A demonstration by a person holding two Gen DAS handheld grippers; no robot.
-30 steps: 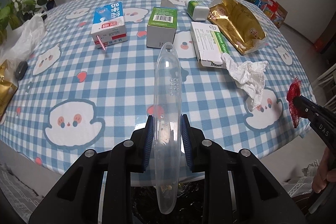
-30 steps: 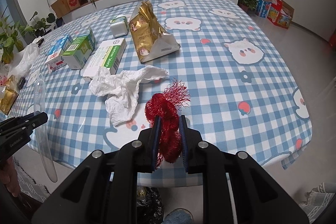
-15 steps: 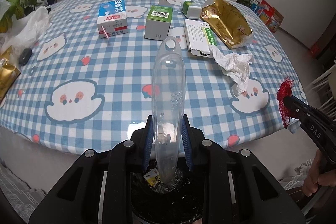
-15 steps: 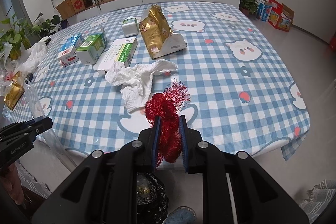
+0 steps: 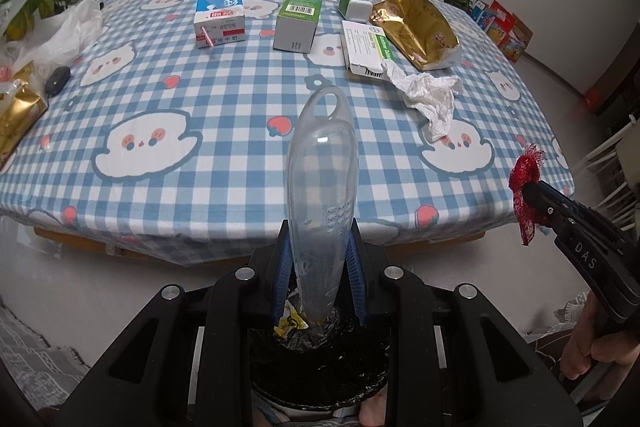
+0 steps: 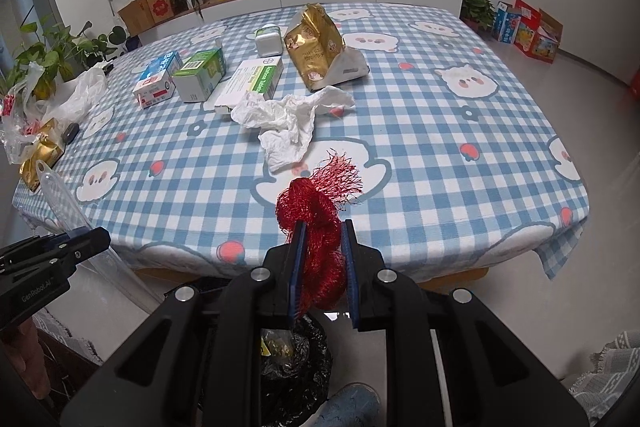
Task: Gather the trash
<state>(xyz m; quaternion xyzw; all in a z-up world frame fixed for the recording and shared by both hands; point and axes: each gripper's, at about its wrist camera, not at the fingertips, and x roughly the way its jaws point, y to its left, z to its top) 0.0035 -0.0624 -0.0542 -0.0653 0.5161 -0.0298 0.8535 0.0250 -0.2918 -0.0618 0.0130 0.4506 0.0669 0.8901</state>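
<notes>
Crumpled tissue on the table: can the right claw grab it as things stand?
Probably not yet. The right claw is shut on the red mesh and sits past the table edge above the bin. Nothing blocks the tissue.

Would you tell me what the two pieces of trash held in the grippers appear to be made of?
Clear packaging shell: seemingly thin glossy plastic; the checked cloth shows through it. Red net: apparently synthetic mesh, open weave with frayed strands at its top.
</notes>
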